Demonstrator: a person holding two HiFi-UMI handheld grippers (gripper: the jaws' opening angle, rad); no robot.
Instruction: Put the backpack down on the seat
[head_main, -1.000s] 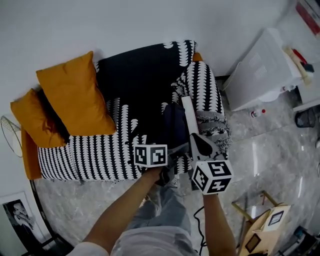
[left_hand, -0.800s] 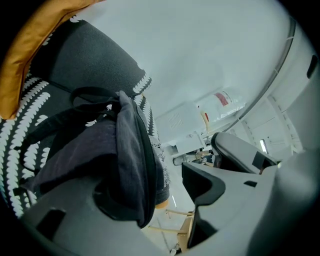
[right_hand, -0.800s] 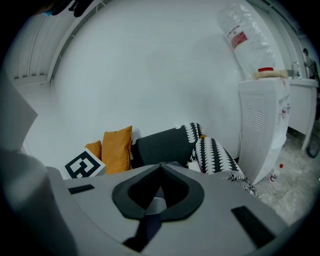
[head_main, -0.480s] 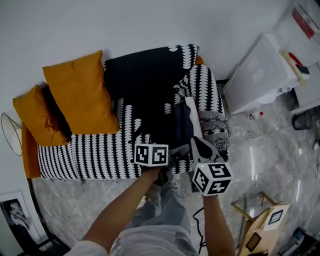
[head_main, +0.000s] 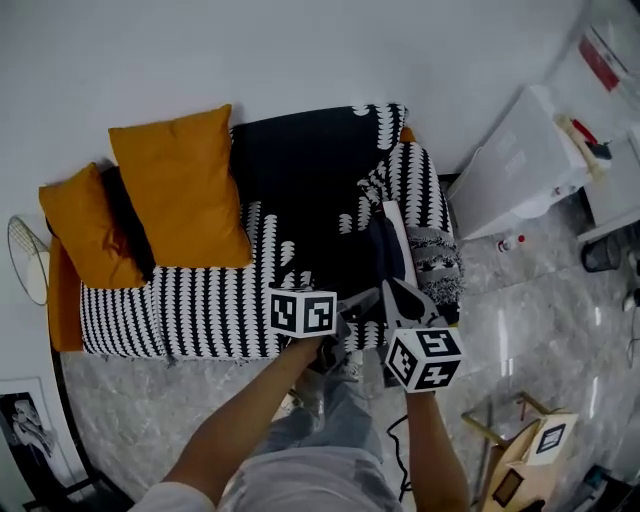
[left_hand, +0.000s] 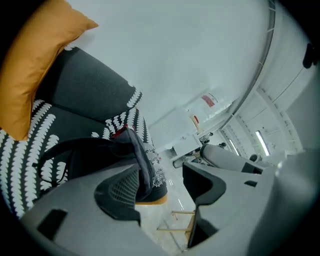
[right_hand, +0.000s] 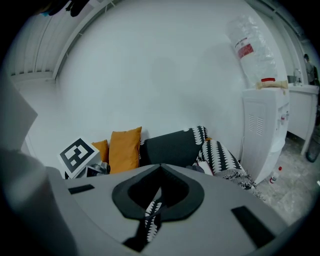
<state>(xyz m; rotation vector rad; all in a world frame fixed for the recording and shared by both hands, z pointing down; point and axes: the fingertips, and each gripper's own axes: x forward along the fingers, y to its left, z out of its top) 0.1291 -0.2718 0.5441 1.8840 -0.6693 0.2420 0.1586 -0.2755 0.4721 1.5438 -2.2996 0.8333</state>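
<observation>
Sofa under black-and-white throw, back against white wall. Two orange cushions at left end, larger and smaller, touching each other. One white dispenser on floor just beside right end. One wooden frame on floor, well apart from front edge.

One backpack, dark, at right end of seat, beside armrest and near front edge. Cannot tell whether resting on seat or lifted off it.

Two grippers, side by side at front edge, on near side of backpack.
Left gripper: released, jaws wide apart, backpack fabric against left jaw only, floor visible through gap.
Right gripper: clenched, tips meeting, thin strap of backpack running through hollow between jaws.
</observation>
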